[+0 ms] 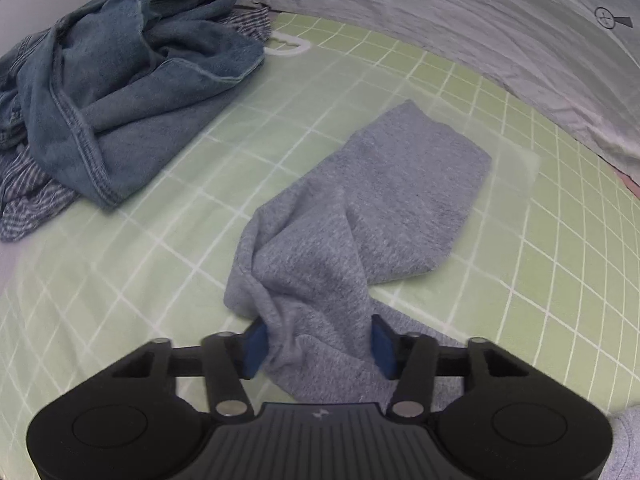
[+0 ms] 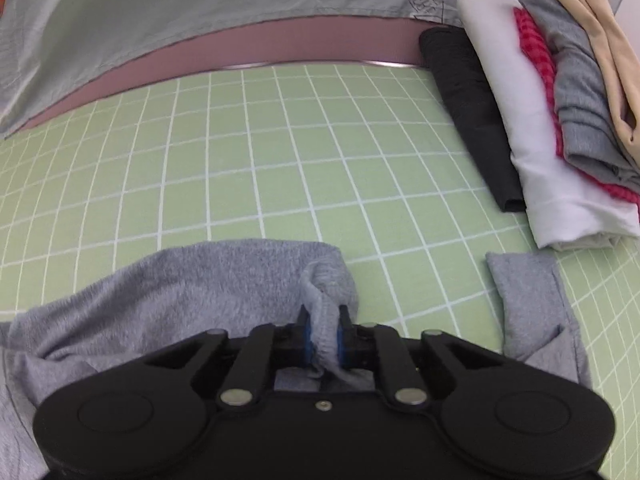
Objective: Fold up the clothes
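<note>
On the green mat (image 2: 280,152), both hand-held grippers (image 1: 318,342) (image 2: 322,340) apparently pinch grey garment (image 1: 360,208).

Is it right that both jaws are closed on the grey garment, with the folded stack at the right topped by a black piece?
Not quite. The folded stack is topped by a beige piece; the black piece lies lowest. The right wrist view shows this. The grey garment is gripped as you say.

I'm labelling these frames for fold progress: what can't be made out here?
- Left wrist view: what kind of garment the grey garment is; its near end is bunched between the left gripper's fingers.
- Left wrist view: the striped cloth, mostly buried under the blue-green pile.
- Right wrist view: the folded stack, cut by the right edge.
</note>
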The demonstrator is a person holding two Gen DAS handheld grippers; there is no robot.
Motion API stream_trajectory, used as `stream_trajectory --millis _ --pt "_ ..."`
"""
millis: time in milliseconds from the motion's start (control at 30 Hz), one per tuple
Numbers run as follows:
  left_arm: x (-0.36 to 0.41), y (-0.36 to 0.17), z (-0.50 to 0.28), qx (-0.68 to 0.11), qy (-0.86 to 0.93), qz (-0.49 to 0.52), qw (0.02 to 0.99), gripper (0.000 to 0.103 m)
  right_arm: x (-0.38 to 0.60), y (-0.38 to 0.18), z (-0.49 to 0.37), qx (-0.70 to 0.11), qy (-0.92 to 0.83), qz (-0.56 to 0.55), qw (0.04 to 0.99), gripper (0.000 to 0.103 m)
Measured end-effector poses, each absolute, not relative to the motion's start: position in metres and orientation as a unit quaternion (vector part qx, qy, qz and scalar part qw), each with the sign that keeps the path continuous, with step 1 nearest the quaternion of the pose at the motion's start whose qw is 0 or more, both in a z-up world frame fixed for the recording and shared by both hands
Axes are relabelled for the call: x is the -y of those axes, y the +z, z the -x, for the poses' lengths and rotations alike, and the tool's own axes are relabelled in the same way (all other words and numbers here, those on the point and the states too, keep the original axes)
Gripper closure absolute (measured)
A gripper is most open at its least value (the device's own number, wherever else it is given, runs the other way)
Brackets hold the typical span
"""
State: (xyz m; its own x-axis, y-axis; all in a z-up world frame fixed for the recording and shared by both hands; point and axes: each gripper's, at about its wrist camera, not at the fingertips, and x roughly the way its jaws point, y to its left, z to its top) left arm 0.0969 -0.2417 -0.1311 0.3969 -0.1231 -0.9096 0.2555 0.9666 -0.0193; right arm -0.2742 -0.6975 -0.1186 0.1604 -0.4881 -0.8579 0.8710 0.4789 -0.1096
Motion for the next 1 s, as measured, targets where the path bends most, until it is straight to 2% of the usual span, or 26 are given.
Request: stream_trajectory --millis 33,100,233,333,400,467,500,533,633,700,800,867,933,1000 --pt "0.241 -0.13 -0.099 -0.535 -0.118 -0.061 0.834 0.076 0.701 -0.112 0.27 -0.443 -0.464 -0.203 0.74 0.094" --pt "0.24 -0.127 -0.103 -0.529 -0.13 -0.05 0.837 0.083 0.71 -0.091 0.25 -0.429 -0.466 -0.158 0.758 0.095" --pt "0.242 -0.115 -0.103 -0.508 -0.156 -0.042 0.846 0.087 0.721 -0.021 0.195 -0.345 -0.459 -0.065 0.816 0.096" --pt "0.242 -0.096 -0.098 -0.468 -0.163 -0.044 0.867 0.088 0.722 0.04 0.155 -0.246 -0.444 -0.019 0.861 0.096" --pt "0.237 -0.085 -0.097 -0.432 -0.131 -0.039 0.891 0.088 0.716 0.054 0.132 -0.226 -0.427 -0.011 0.875 0.095" --pt "0.231 -0.081 -0.099 -0.405 -0.086 -0.038 0.909 0.088 0.71 0.068 0.109 -0.206 -0.409 -0.004 0.889 0.089" --pt "0.226 -0.081 -0.101 -0.401 -0.069 -0.033 0.913 0.087 0.708 0.075 0.097 -0.196 -0.401 0.0 0.895 0.078" --pt "0.221 -0.082 -0.104 -0.405 -0.06 -0.024 0.912 0.085 0.704 0.066 0.088 -0.216 -0.399 0.019 0.891 0.068" --pt "0.205 -0.089 -0.107 -0.429 -0.054 -0.001 0.901 0.078 0.688 0.03 0.087 -0.272 -0.39 0.035 0.879 0.059" --pt "0.201 -0.095 -0.104 -0.441 -0.05 -0.01 0.896 0.071 0.678 0.003 0.102 -0.304 -0.376 -0.005 0.876 0.054" --pt "0.197 -0.107 -0.1 -0.462 -0.045 0.001 0.886 0.058 0.666 -0.034 0.123 -0.351 -0.366 -0.056 0.86 0.051" --pt "0.194 -0.112 -0.1 -0.476 -0.051 0.031 0.878 0.047 0.659 -0.058 0.138 -0.382 -0.358 -0.09 0.848 0.046" --pt "0.194 -0.116 -0.102 -0.486 -0.053 0.046 0.871 0.037 0.654 -0.079 0.149 -0.401 -0.348 -0.113 0.84 0.036" --pt "0.199 -0.121 -0.103 -0.489 -0.043 0.045 0.87 0.035 0.658 -0.099 0.151 -0.416 -0.347 -0.125 0.831 0.026"
